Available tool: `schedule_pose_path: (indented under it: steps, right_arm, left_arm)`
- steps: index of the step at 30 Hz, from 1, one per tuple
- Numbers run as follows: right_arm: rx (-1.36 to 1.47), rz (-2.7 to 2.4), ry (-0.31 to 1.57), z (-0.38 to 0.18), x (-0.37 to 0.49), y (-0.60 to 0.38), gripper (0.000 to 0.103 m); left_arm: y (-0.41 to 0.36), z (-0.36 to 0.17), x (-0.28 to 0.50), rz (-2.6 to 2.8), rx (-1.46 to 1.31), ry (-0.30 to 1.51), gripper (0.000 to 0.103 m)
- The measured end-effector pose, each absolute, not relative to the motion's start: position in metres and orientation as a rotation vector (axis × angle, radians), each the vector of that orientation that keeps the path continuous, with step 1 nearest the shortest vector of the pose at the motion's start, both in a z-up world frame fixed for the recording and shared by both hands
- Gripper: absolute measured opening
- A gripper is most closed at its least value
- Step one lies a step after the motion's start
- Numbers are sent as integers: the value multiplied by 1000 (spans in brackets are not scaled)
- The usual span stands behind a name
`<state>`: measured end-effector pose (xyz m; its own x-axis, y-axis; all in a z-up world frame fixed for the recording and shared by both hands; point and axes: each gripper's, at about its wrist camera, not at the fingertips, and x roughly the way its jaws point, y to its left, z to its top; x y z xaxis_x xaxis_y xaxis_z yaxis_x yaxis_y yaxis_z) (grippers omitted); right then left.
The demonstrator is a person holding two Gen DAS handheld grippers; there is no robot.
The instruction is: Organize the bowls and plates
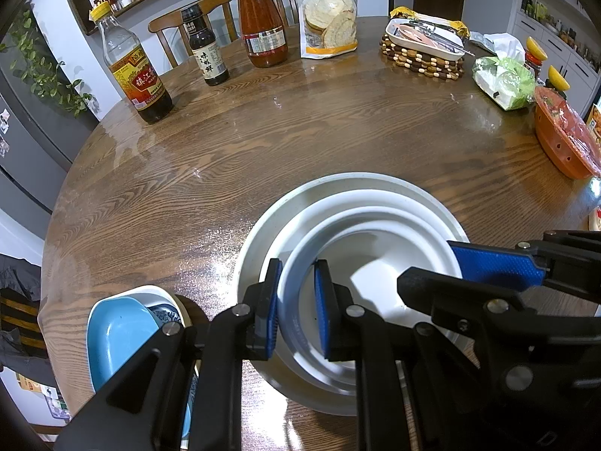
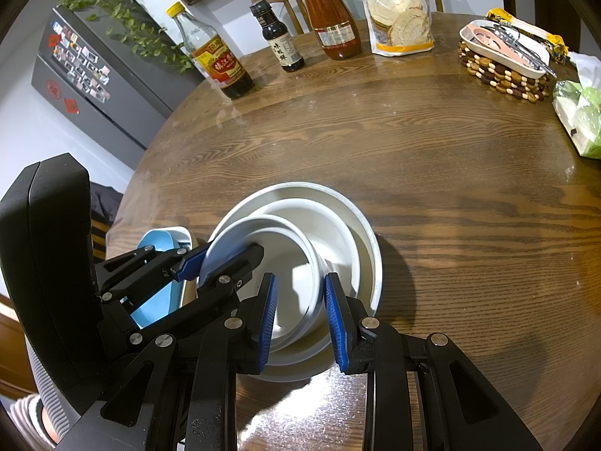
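Note:
A stack of white dishes sits at the near edge of the round wooden table: a wide grey-white plate (image 1: 338,188) (image 2: 360,221) holds a white dish (image 1: 375,199) (image 2: 326,214), which holds a smaller white bowl (image 1: 375,263) (image 2: 285,263). My left gripper (image 1: 298,308) straddles the small bowl's left rim, jaws a little apart on either side of it. My right gripper (image 2: 300,319) straddles the bowl's right rim the same way. Each gripper shows in the other view, the right one in the left wrist view (image 1: 469,274), the left one in the right wrist view (image 2: 218,259). A light blue dish (image 1: 116,338) (image 2: 157,285) lies on a patterned bowl at the left.
Across the table stand a vinegar bottle (image 1: 131,71), a soy bottle (image 1: 204,47), a red sauce jar (image 1: 261,18) and a flour bag (image 1: 328,11). A tray on a beaded trivet (image 1: 424,43), a green tissue pack (image 1: 503,79) and an orange basket (image 1: 563,139) sit on the right.

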<state>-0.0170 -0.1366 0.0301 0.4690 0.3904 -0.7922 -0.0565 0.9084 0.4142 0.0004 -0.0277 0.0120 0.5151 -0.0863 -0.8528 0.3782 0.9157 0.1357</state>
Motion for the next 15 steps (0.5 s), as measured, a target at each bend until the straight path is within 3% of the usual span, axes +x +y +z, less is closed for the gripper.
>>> schedule_pose_path:
  steps: [15]
  right_arm:
    - [353, 281, 1052, 30, -17, -136, 29]
  left_arm:
    - [-28, 12, 1, -285, 325, 995, 16]
